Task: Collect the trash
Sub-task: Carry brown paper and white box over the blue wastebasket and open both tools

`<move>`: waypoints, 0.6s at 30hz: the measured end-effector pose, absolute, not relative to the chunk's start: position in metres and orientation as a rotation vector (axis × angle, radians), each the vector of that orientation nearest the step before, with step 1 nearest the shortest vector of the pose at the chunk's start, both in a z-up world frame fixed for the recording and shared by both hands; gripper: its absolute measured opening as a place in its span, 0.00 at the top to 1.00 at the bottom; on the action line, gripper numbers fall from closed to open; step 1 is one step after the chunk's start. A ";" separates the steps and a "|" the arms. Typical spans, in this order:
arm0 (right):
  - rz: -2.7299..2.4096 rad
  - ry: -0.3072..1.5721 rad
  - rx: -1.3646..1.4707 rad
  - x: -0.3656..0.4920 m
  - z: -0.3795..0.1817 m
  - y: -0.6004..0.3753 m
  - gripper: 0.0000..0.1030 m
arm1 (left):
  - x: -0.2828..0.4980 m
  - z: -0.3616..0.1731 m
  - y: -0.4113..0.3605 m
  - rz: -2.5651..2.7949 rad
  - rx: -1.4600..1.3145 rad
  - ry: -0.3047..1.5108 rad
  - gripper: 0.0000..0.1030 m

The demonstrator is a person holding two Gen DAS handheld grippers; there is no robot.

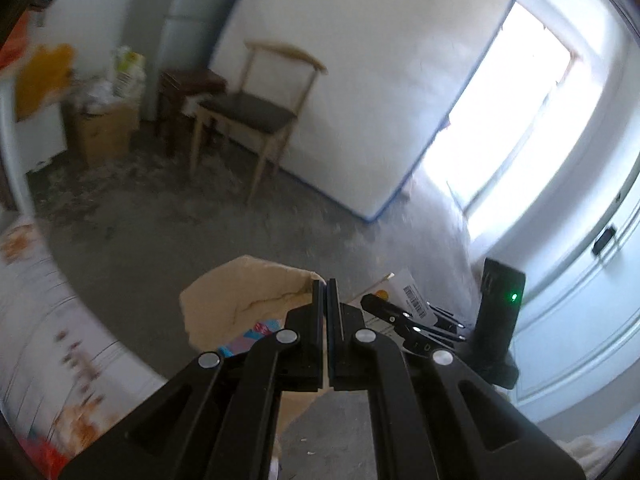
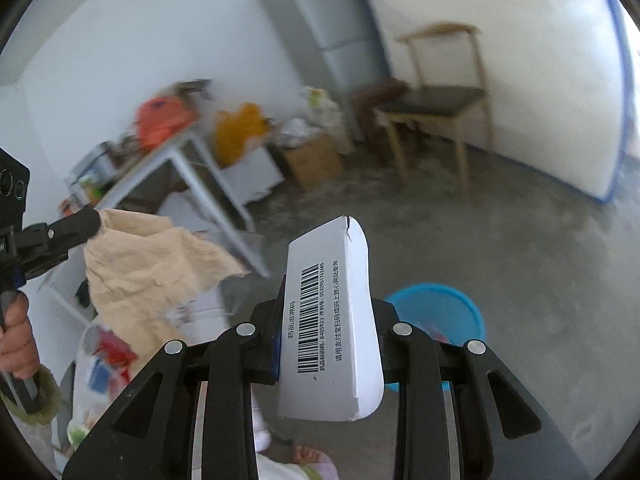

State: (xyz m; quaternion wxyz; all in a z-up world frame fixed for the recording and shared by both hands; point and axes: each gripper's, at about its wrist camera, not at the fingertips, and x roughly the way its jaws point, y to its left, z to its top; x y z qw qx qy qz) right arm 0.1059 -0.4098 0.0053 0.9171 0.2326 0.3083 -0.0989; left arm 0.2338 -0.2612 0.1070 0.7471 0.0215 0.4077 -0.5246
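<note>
Rough grey concrete floor point(image 2: 500, 240) lies beneath: left tool point(image 1: 327, 286) pinches crumpled tan paper bag point(image 2: 152, 264), right tool point(image 2: 326, 320) clamps smooth white carton point(image 2: 332, 320).

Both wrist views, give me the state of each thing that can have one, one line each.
Left hand-held gripper: shut, pinching the edge of the brown paper bag.
Brown paper bag: crumpled, held up, hanging open.
Right hand-held gripper: shut on the white box.
White box: held upright, barcode side facing the camera, top edge torn.
Blue bin: on the floor, open.
Wooden chair: upright, seat empty.

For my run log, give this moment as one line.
left gripper: shut on paper bag | right gripper: shut on white box
</note>
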 end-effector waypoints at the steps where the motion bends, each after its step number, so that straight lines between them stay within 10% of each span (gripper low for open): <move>1: -0.229 0.655 0.499 0.110 -0.005 -0.420 0.74 | 0.236 0.095 -0.283 -1.157 0.077 0.911 0.99; 12: -0.358 0.800 0.687 0.163 -0.105 -0.503 0.71 | 0.269 -0.029 -0.414 -1.120 0.248 1.093 0.98; 16: -0.356 0.876 0.768 0.186 -0.156 -0.524 0.51 | 0.294 -0.077 -0.427 -1.036 0.246 1.179 0.54; 18: -0.367 0.928 0.817 0.190 -0.175 -0.528 0.47 | 0.304 -0.090 -0.421 -0.980 0.217 1.208 0.54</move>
